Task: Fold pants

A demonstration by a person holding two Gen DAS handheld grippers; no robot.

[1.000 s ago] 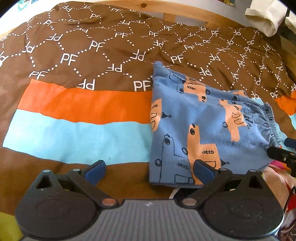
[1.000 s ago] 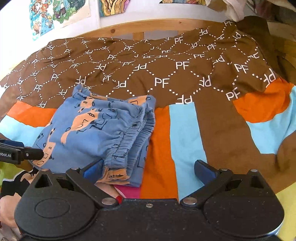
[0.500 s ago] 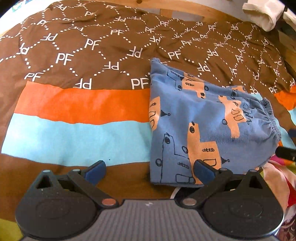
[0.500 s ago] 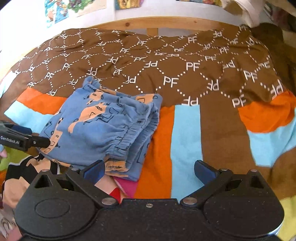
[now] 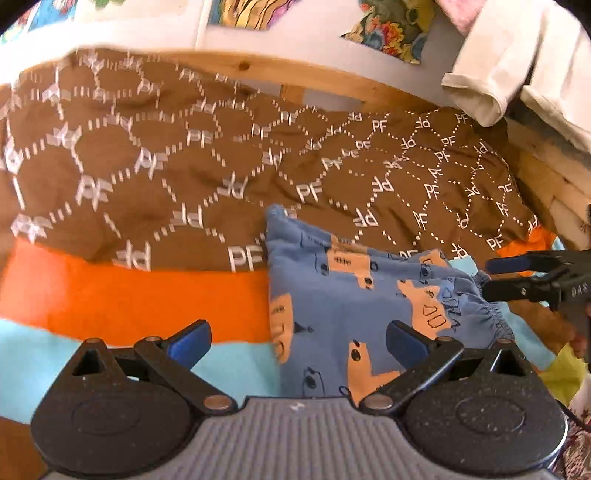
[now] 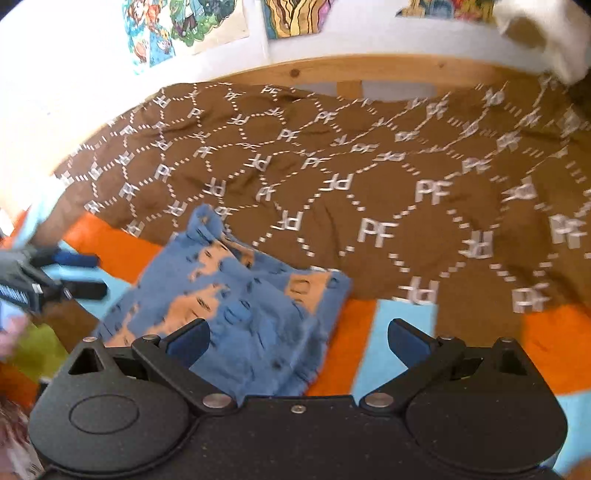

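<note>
Folded pants point(image 5: 369, 306) lie mid-frame on a brown bedspread point(image 5: 184, 177); wooden rail point(image 6: 369, 70), posters point(image 6: 184, 26) above. Both grippers point(image 5: 297, 339) point(image 6: 297, 339) gape, empty.

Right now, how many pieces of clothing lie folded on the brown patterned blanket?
1: the folded blue pants with orange animal prints lie on the near part of the brown blanket, between both open grippers. A cream cloth hangs beyond the bed; others may be hidden.

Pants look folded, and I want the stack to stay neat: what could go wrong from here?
The right gripper, open, hovers by the waistband; a fingertip could snag it and pull the pants open. The left gripper, open, sits over the near edge and might drag it. The quilt is rumpled, so the layers could slide.
</note>
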